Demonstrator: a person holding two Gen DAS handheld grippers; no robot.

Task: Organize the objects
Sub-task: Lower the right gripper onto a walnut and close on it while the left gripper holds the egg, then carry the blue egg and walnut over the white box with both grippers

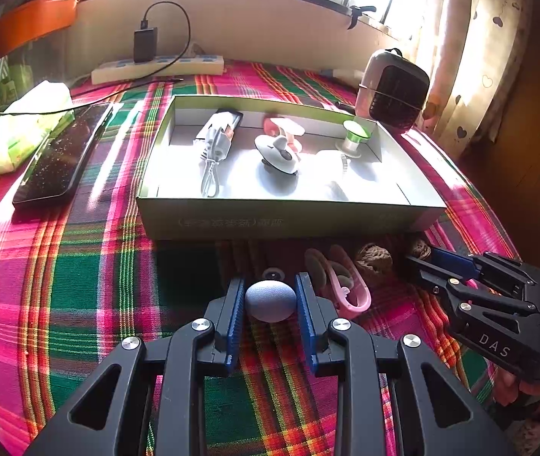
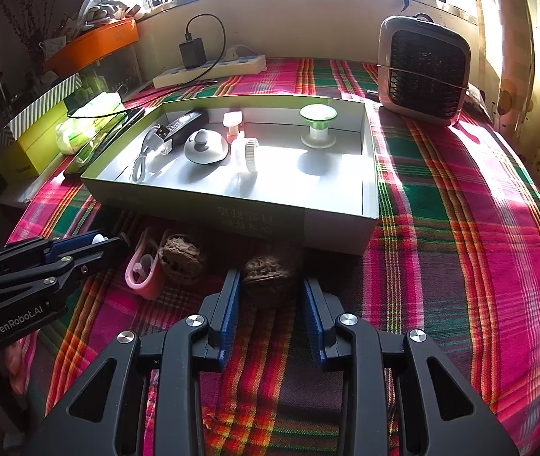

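Note:
My left gripper is shut on a small pale grey-blue ball, just above the plaid cloth in front of the open green box. My right gripper is open around a walnut, its pads not touching it. A second walnut and a pink clip lie between the grippers. In the left wrist view the pink clip and a walnut lie right of the ball. The box holds a USB cable, a grey lid, a white roll and a green-topped spool.
A small heater stands at the back right. A power strip with a charger lies along the wall. A black phone and a tissue pack lie left of the box. An orange box sits on the left shelf.

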